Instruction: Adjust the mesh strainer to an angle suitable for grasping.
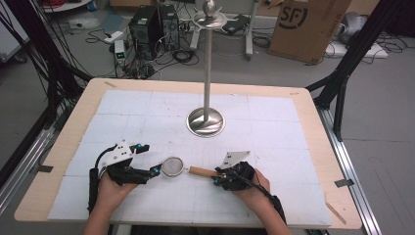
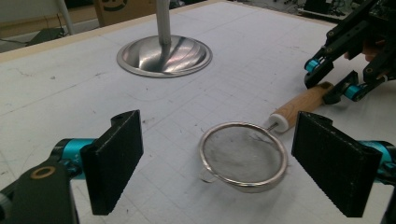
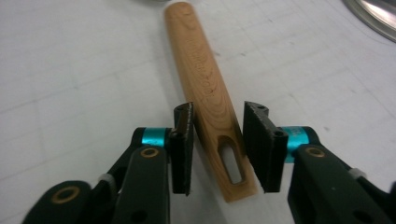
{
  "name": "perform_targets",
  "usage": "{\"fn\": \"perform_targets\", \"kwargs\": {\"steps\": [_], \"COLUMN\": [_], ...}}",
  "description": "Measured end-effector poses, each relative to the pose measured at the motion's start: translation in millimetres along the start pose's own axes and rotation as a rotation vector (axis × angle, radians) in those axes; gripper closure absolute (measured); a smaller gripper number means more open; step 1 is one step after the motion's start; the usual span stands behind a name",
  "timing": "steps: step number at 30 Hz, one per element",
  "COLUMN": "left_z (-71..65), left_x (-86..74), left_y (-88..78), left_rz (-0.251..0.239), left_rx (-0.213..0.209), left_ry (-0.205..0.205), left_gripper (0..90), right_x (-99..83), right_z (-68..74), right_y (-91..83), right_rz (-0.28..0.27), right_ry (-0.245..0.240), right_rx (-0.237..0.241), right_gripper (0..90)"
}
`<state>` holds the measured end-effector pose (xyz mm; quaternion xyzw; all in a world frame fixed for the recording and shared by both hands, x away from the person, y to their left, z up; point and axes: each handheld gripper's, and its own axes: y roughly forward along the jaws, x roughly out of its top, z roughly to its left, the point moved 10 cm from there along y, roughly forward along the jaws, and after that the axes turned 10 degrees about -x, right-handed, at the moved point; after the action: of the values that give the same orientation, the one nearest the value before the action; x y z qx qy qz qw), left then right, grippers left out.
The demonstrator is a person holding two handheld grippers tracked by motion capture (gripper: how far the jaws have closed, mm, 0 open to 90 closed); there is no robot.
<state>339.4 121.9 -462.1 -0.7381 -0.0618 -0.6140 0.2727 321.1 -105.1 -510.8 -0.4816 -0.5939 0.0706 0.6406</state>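
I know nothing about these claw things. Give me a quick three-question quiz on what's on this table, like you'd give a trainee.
1. True or false: the left claw stands wide open near the strainer.
2. What lies between the right claw jaws? A a spoon, B the wooden handle, C a cable.
3. What stands upright mid-table?
Key: 1 true; 2 B; 3 the metal stand.

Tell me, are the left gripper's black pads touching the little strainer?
Apart. The left gripper view shows bare table between each pad and the strainer's metal rim.
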Motion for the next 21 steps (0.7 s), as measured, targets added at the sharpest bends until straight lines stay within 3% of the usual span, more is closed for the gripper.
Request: {"fn": "perform_targets", "kwargs": {"steps": [11, 21], "left_z": [0.4, 0.7], "left_x": [0.2, 1.1], "left_y": [0.4, -0.4], "left_rz": [-0.002, -0.008], "left_rx": [0.001, 0.003], "left_ry": [-0.001, 0.000], "left_gripper": [17.1, 17.1], "right_x": [10.6, 31.4], "right_z": [14.7, 34.7], "right_y": [9.1, 24.5], "right_rz": [-0.008, -0.023], "right_ry": [-0.036, -0.083], "right_rx": [0.064, 0.110], "right_gripper": [70.0, 70.4]}}
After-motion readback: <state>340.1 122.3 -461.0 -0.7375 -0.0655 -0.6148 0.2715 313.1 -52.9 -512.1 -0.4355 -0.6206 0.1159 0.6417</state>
